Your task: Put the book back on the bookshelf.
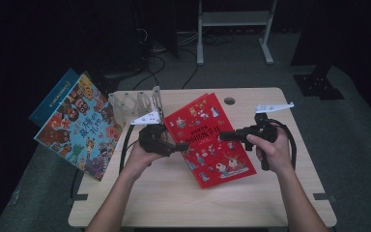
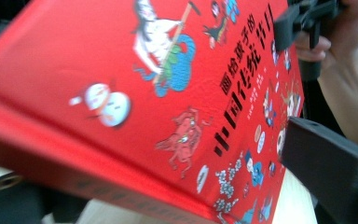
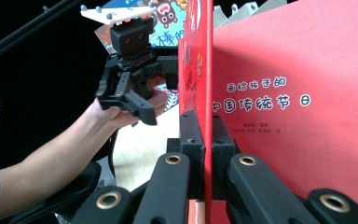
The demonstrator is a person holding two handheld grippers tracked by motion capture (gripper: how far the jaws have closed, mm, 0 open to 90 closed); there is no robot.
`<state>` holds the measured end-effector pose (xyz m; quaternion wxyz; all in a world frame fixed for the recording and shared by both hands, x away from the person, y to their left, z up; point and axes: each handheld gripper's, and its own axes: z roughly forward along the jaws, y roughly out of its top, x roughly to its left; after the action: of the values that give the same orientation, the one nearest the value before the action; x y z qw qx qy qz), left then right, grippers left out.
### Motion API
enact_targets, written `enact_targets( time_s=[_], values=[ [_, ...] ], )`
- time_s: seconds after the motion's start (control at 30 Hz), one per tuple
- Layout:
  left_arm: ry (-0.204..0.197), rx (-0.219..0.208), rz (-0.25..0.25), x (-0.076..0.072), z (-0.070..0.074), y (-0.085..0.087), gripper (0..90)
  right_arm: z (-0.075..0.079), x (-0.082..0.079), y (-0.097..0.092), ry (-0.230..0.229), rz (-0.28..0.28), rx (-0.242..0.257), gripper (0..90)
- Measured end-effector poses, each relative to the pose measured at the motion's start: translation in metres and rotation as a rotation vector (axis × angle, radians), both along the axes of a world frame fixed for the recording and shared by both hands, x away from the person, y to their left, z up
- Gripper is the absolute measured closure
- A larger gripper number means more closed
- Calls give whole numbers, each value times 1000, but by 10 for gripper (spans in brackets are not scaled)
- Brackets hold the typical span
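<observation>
A red picture book (image 1: 212, 140) lies tilted across the middle of the wooden table (image 1: 198, 198). My right gripper (image 1: 222, 136) comes in from the right, and in the right gripper view it (image 3: 204, 126) is shut on the edge of the red book (image 3: 298, 93), which stands on edge between its jaws. My left gripper (image 1: 181, 145) is at the book's left edge, open. In the left gripper view the book (image 2: 168, 93) fills the space between the jaws, one black finger (image 2: 326, 163) at the right above the cover. The left gripper (image 3: 147, 109) shows beside the book.
A colourful picture book (image 1: 79, 128) leans at the table's left edge with a blue book (image 1: 53, 96) behind it. A pale slotted book rack (image 1: 137, 104) stands at the back left. A round hole (image 1: 229, 100) is in the tabletop. Cables and a metal frame lie beyond.
</observation>
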<state>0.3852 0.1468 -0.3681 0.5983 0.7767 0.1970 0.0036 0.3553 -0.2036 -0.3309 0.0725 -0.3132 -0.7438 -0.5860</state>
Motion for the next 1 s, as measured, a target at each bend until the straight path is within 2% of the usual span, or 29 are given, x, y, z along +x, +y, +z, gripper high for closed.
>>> enact_targets(
  time_s=[0.13,0.27,0.53,0.8,1.0],
  values=[
    [-18,-29,21,1,3,7,324,0,-2,-2,-20,6,25,872],
    [-30,-41,40,0,5,9,418,1,-3,-2,-30,11,39,872],
    [-12,-71,34,2,6,13,479,-3,-1,-2,-45,27,43,865],
    [-25,-65,34,1,12,15,530,-10,2,0,-64,47,5,838],
    [-23,-92,20,0,17,17,580,-14,3,2,-69,61,-9,822]
  ],
)
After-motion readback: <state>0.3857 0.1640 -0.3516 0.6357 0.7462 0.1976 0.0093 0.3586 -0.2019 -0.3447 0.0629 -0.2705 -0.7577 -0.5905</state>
